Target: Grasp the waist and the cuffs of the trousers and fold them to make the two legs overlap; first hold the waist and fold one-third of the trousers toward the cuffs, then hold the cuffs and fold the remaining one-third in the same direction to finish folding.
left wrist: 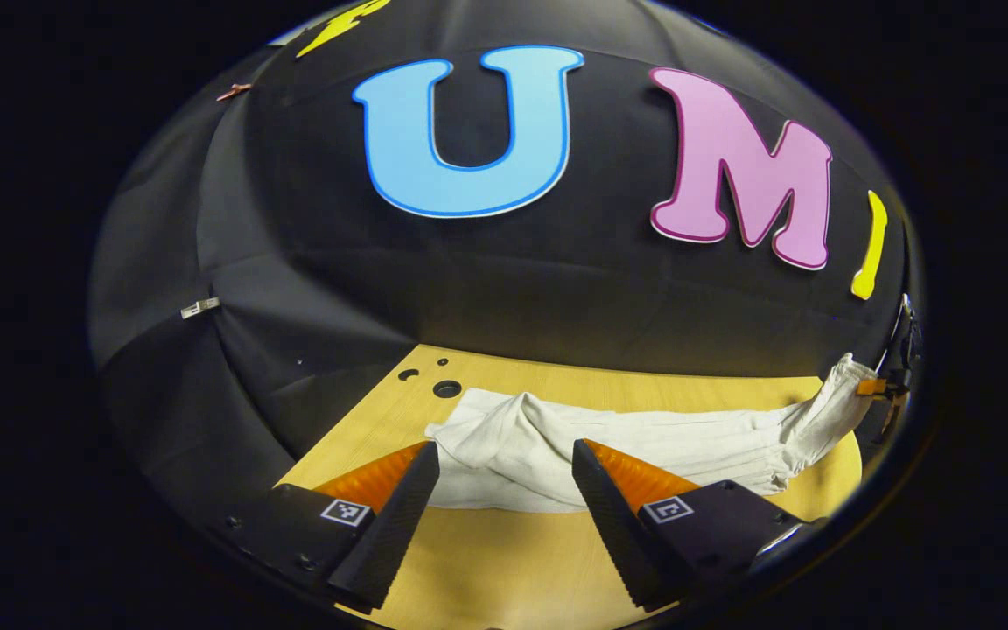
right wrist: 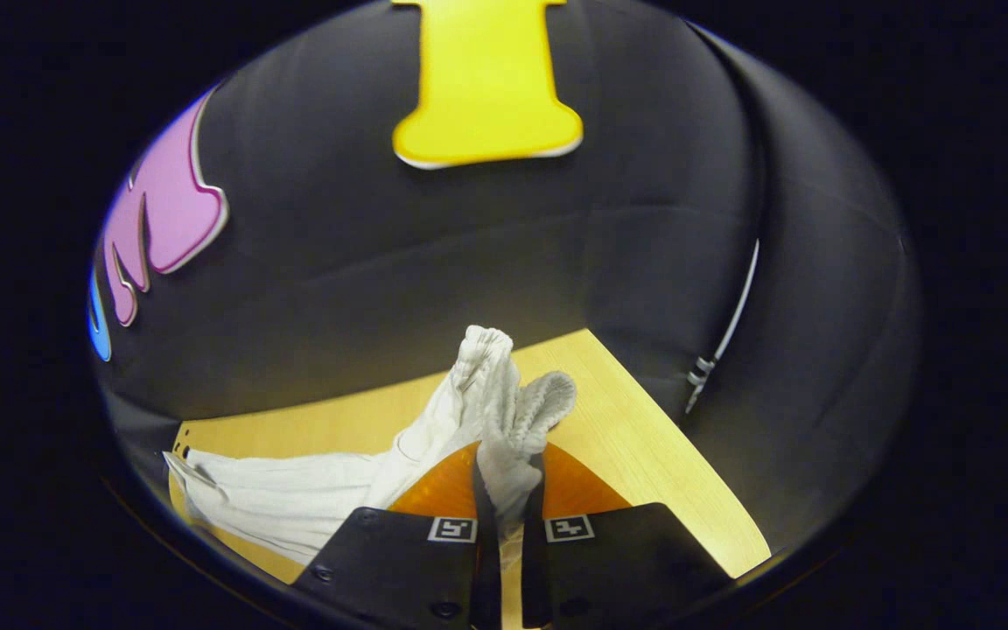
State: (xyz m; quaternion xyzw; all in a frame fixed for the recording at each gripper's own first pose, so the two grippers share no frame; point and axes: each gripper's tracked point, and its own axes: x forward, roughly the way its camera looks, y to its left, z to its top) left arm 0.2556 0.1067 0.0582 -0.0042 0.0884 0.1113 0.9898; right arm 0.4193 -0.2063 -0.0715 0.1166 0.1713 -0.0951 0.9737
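Note:
White trousers (left wrist: pixel 644 442) lie stretched across the wooden table (left wrist: pixel 486 560). My left gripper (left wrist: pixel 504 448) hovers open over their crumpled near-left end, one finger on each side, with nothing between the fingers. At the far right edge of the left gripper view, my right gripper (left wrist: pixel 880 389) holds the other end lifted off the table. In the right gripper view, the right gripper (right wrist: pixel 508 464) is shut on that gathered, ribbed end (right wrist: pixel 504 394), which bunches up above the fingers. From there the trousers (right wrist: pixel 294 499) trail away to the left down to the table.
The black cloth wall (left wrist: pixel 486 289) closes in right behind the table. Small round holes (left wrist: pixel 447 388) sit in the table's far left corner. Bare wood (right wrist: pixel 644 437) lies to the right of the held end, running to the table's edge.

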